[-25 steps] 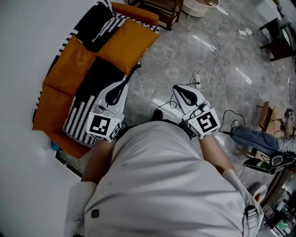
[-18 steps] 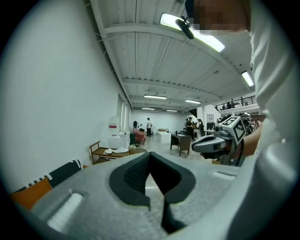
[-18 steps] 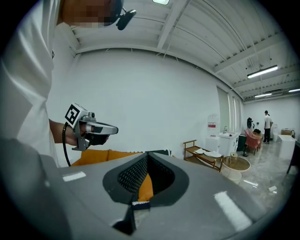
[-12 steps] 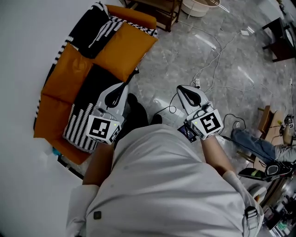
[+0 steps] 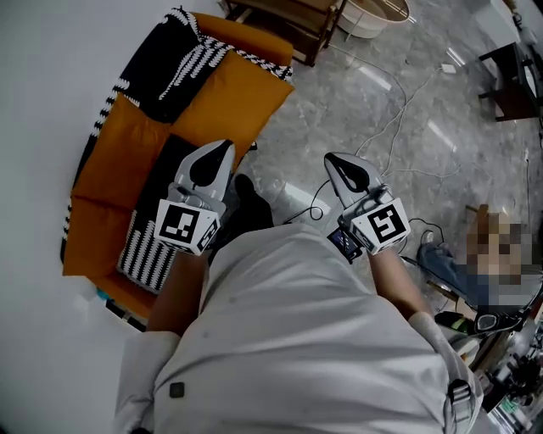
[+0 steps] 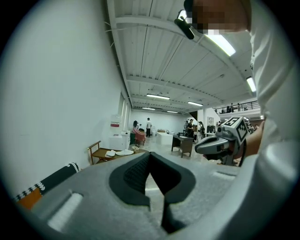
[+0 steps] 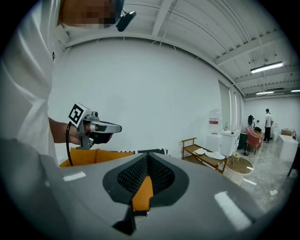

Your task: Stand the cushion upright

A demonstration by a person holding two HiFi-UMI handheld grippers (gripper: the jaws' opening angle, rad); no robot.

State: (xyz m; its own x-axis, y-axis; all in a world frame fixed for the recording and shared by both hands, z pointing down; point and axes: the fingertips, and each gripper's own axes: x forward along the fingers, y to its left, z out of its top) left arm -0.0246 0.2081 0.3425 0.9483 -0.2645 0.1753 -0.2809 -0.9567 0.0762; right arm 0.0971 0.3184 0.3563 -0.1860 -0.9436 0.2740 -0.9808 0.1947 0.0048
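Observation:
An orange sofa (image 5: 114, 174) stands against the white wall at the left. On it an orange cushion (image 5: 229, 89) lies flat, between a black-and-white striped cushion (image 5: 170, 55) at the far end and another black striped one (image 5: 157, 216) nearer me. My left gripper (image 5: 214, 153) is shut and empty, just above the near striped cushion at the seat's front edge. My right gripper (image 5: 338, 164) is shut and empty too, over the grey floor to the right of the sofa. In the right gripper view the sofa's orange (image 7: 112, 155) shows beyond the closed jaws.
A low wooden bench (image 5: 293, 21) and a white basin (image 5: 373, 13) stand past the sofa's far end. White cables (image 5: 394, 110) run across the marble floor. A dark table (image 5: 509, 72) is at the right, with clutter (image 5: 501, 339) at the lower right.
Both grippers have moved forward together toward the sofa. The left one now reaches over the seat edge. Both stayed shut.

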